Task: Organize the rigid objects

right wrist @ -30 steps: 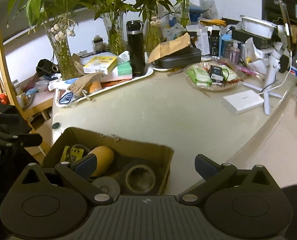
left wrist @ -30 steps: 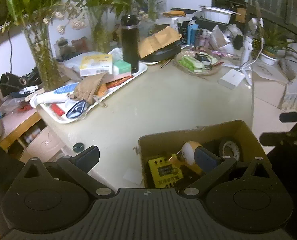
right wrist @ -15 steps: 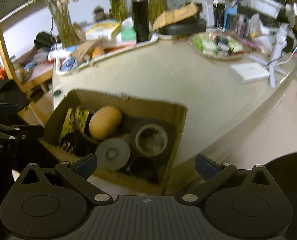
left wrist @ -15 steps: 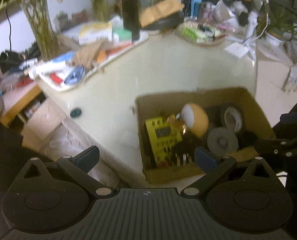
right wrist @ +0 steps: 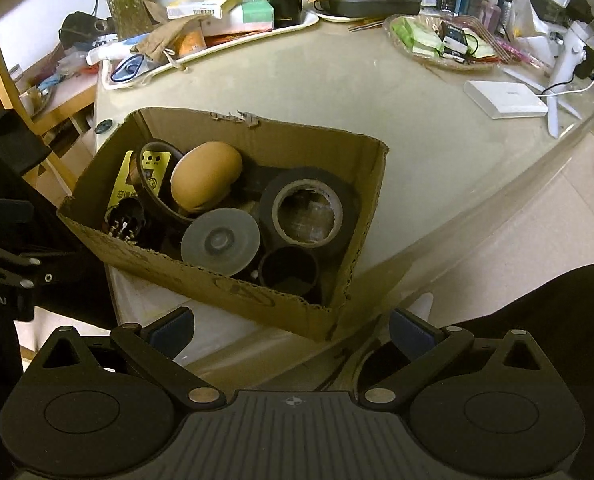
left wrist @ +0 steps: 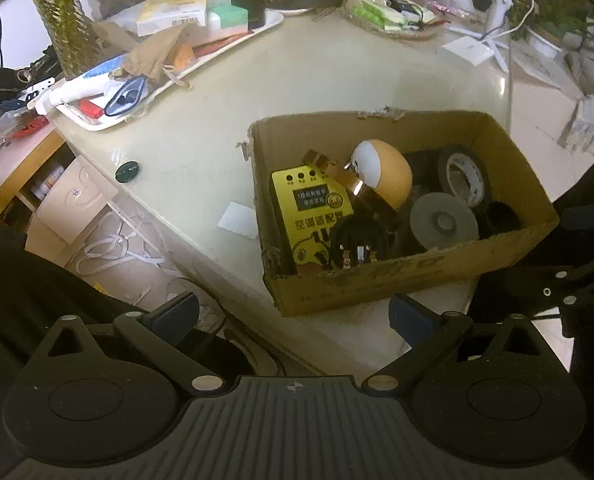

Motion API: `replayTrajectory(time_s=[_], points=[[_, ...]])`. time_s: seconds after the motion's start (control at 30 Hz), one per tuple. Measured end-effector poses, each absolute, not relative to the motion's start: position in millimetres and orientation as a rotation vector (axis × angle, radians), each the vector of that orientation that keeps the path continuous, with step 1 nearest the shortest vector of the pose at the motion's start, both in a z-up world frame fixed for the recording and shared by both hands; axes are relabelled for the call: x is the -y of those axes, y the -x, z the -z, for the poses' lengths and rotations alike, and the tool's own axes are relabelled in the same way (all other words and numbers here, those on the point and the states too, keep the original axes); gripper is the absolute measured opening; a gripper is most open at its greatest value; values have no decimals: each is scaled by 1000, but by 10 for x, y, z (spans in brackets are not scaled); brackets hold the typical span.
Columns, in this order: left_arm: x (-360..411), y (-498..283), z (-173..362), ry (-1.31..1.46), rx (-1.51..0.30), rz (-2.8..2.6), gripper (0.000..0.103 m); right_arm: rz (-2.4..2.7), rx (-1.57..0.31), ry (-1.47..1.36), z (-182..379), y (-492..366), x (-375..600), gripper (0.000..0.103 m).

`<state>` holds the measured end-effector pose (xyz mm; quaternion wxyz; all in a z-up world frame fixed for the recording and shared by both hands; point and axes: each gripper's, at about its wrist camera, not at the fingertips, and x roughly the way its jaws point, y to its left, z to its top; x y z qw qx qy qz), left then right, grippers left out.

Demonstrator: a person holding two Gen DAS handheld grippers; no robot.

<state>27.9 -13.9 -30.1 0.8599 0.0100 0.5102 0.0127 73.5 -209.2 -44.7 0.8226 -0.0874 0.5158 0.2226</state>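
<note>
While both jaws gape empty, cardboard box (left wrist: 413, 276), yellow box (left wrist: 313, 208) bearing Chinese characters.

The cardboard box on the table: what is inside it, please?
Inside the cardboard box lie a yellow device, an orange ball, a black tape roll, a grey disc and a black plug. The box floor under them is covered.

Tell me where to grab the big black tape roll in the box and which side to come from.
Grip the black tape roll across its ring wall, one finger in the open core, one outside, coming from above. It lies tilted in the cardboard box, hole up, so the upper rim looks most reachable. The grey disc crowds its left; the right side seems freer.
</note>
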Motion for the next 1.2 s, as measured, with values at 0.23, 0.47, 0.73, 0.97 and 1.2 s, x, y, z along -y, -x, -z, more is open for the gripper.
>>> replayTrajectory(time_s=[0.23, 0.47, 0.73, 0.97, 1.2], points=[[162, -284, 319, -28, -1086, -24, 103, -483, -1095, 201, 452, -727, 2077, 103], [166, -293, 321, -24, -1090, -18, 103, -487, -1093, 209, 449, -719, 2062, 103], [162, -291, 324, -24, -1090, -17, 103, -486, -1092, 209, 449, -720, 2062, 103], [162, -294, 325, -25, -1091, -18, 103, -487, -1091, 209, 450, -720, 2065, 103], [164, -295, 325, -26, -1091, -19, 103, -486, -1092, 209, 452, -719, 2066, 103]])
